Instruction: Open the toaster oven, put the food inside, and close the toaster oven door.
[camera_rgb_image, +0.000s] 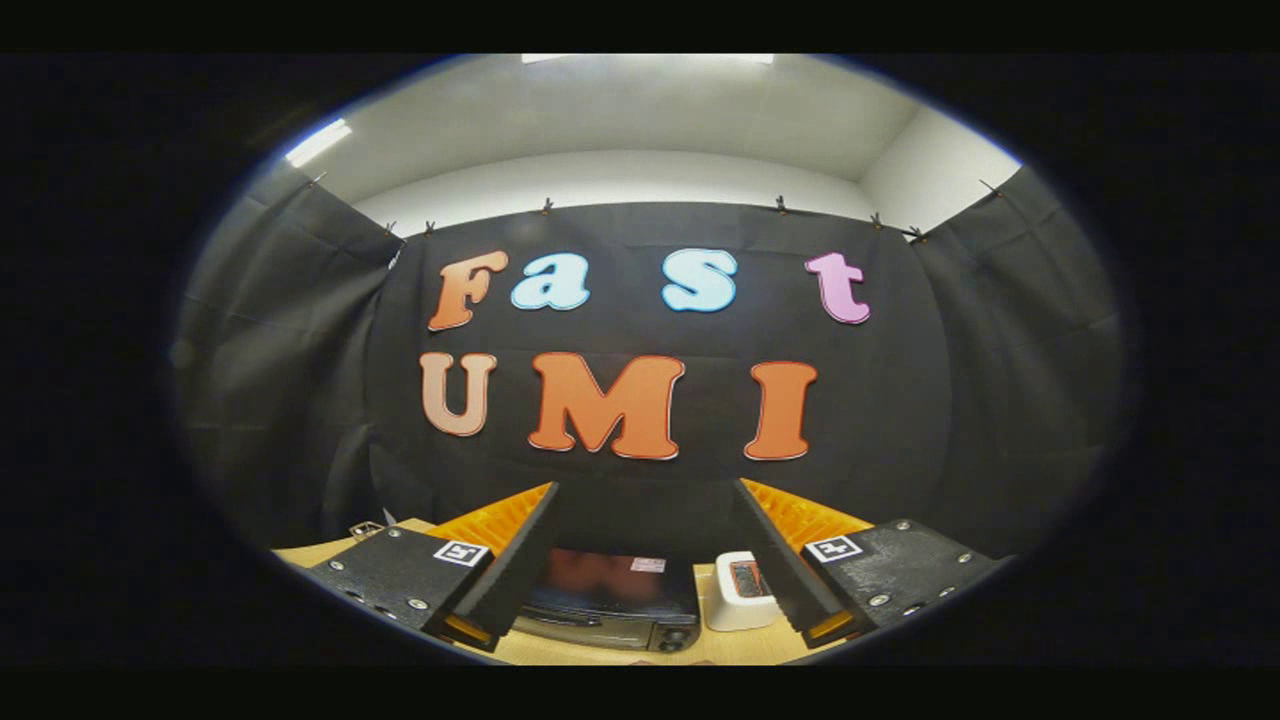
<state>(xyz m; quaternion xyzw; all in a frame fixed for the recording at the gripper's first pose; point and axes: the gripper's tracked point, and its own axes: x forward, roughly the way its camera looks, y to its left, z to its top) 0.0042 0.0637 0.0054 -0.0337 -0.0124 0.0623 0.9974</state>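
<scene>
Black glass front of the toaster oven (610, 598) low down between the fingers and some way beyond them, door shut, standing on the pale wooden counter (330, 548). Just beside the oven's right, a small white holder (738, 592) with something dark and reddish inside, likely the food, though too small to say for sure. Tongs (645, 545) spread wide and pinching nothing, held well above the counter and aimed level at the booth wall rather than down at the work. Judged as a starting pose: raised and back for a clear look at both things before any reach. Door first, by the task's order, so a drop towards the oven's front edge probably needed. Handle hard to make out at this size. Small metal clip or bracket (366, 529) at the counter's far left.
</scene>
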